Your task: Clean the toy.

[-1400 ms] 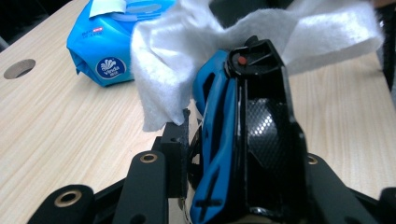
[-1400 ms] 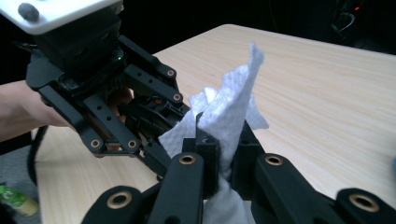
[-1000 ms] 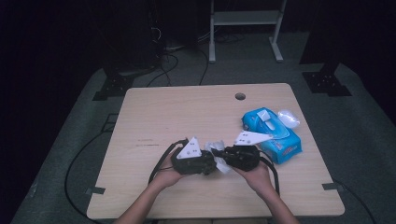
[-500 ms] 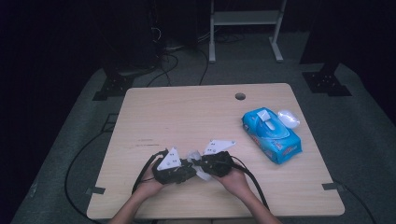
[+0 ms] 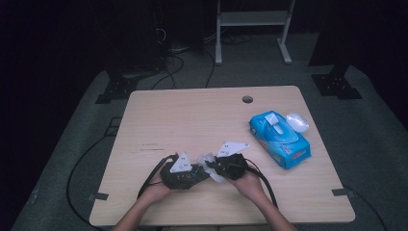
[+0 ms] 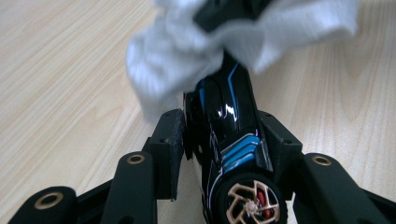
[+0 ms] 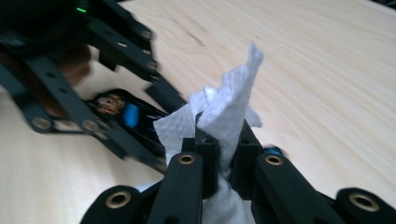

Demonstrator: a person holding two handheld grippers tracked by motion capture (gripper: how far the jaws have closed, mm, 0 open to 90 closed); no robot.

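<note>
Seen from the high view: two hands meeting low at the near edge of a pale wooden table, the left gripper and right gripper nose to nose, a crumpled white tissue bunched between them. Off to the right, well apart, a blue pack of wipes with its flap up, a clear lid just beside its far corner. From this height, too small and dark to tell what the left gripper carries.

Seen from the left gripper view: a glossy black toy car with blue stripes, pinched across its body by the two black jaws, one wheel with a bronze rim and red hub turned toward the lens. Left gripper's jaws just eased open a shade, the car between them and the pads against its sides. White tissue draped over the car's far end, blurred, bare wood beneath.

Seen from the right gripper view: right gripper pressed together on the tissue, a peak of paper standing above the jaw tips and more bunched below. Beyond it, the other gripper slanting in from upper left, the car dark within its jaws, a blue patch showing. Tissue touching the car's near end.
</note>
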